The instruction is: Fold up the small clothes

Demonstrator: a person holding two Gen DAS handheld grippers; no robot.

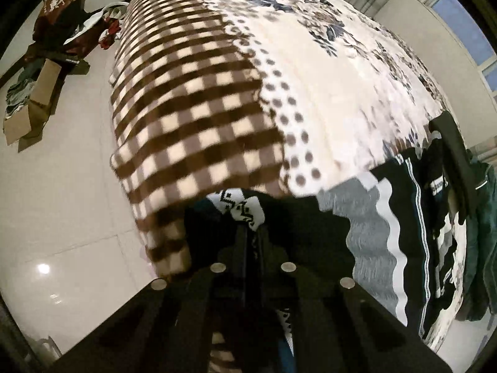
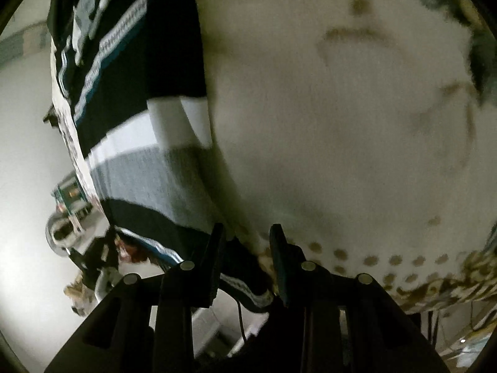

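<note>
A striped knit garment (image 1: pixel 372 217) in black, grey, white and teal lies across the near edge of the bed. In the left wrist view my left gripper (image 1: pixel 250 230) is shut on a black-and-white patterned fold (image 1: pixel 239 205) of this garment at the bed's edge. In the right wrist view the same garment (image 2: pixel 146 168) runs up the left side. My right gripper (image 2: pixel 247 242) stands open, and the garment's dark trimmed edge (image 2: pixel 239 279) passes between its fingers. I see no pad pressing on it.
The bed carries a blanket (image 1: pixel 248 62) with brown checks, dots and flowers. Cardboard boxes and heaped clothes (image 1: pixel 34 102) sit on the glossy tiled floor (image 1: pixel 62 202) to the left. A dark green cloth (image 1: pixel 484 217) lies at the far right. Floor clutter (image 2: pixel 77 233) shows beyond the bed.
</note>
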